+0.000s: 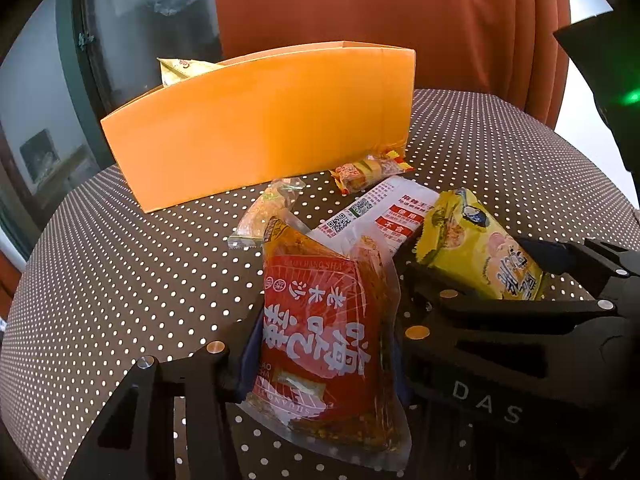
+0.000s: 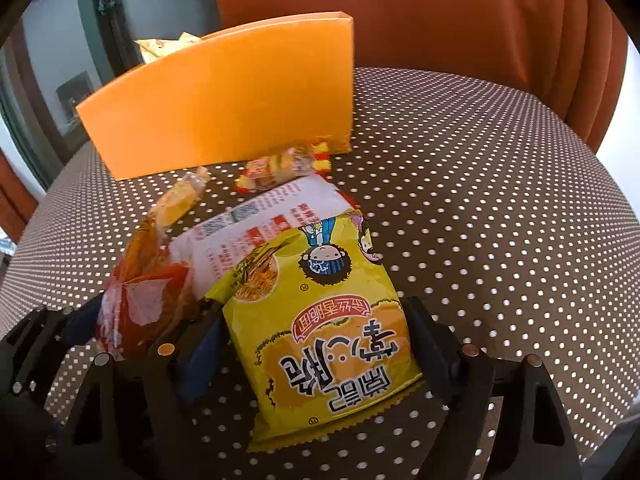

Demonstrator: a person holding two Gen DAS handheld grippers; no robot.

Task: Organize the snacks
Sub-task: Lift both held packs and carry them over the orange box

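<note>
My left gripper (image 1: 326, 340) is shut on a red spicy snack packet (image 1: 320, 320), whose sides are squeezed between the blue pads; it stands upright off the dotted table. In the right wrist view my right gripper (image 2: 314, 324) has a yellow noodle snack packet (image 2: 320, 328) between its fingers, and both pads meet its side edges. That yellow packet (image 1: 480, 252) leans on a white packet (image 1: 380, 216). An orange box (image 1: 260, 128) stands behind, with a yellow packet (image 1: 180, 70) sticking out of it.
A small red-and-yellow wrapped snack (image 1: 368, 170) lies against the foot of the box. A clear-wrapped cake (image 1: 264, 212) lies beside the white packet. The round table (image 1: 120, 280) has a brown white-dotted cloth. An orange chair (image 1: 380, 20) stands behind it.
</note>
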